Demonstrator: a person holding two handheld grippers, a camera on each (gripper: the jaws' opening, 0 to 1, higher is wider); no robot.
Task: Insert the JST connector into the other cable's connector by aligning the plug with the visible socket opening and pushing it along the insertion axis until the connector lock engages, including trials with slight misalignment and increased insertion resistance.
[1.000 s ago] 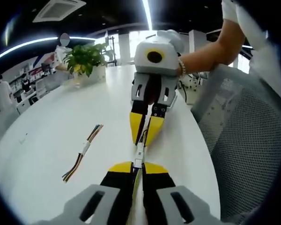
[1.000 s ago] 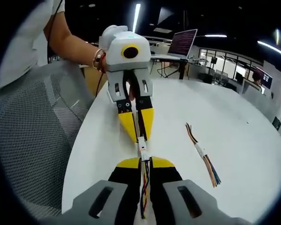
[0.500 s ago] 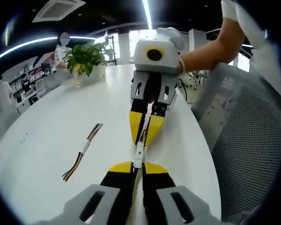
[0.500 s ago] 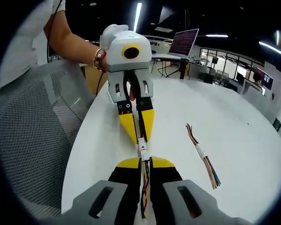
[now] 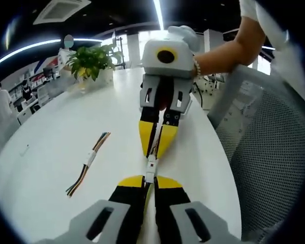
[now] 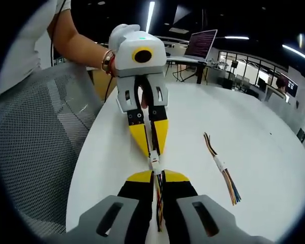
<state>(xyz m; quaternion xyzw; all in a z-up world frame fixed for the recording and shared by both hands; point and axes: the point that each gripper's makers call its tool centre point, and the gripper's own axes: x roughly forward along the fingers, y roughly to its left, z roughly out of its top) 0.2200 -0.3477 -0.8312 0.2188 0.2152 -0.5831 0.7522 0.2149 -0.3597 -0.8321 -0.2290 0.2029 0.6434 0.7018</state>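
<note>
Left gripper view: our left gripper (image 5: 149, 179) and right gripper (image 5: 156, 147), at 12 o'clock, each clamp a cable end, jaws nearly closed. The white JST connector (image 5: 150, 168) bridges them; we judge it mated, lock unconfirmed. A spare cable (image 6: 221, 166) lies at 3 o'clock.

Left gripper view: cam rides low behind own jaws, looks fwd across white table (image 5: 56, 132) toward potted plant (image 5: 93, 61) + windows; right gripper (image 5: 155, 154) head-on, close. Right gripper view: same setup from opposite dir, faces laptop (image 6: 199, 46) + desks; left gripper (image 6: 151, 154) head-on, close. Views face each other along one axis. Shared: joined connectors (image 5: 151, 170) (image 6: 155, 163) mid-gap, spare cable (image 5: 86, 165) (image 6: 221, 168), mesh chair (image 5: 274, 152) (image 6: 35, 147)
</note>
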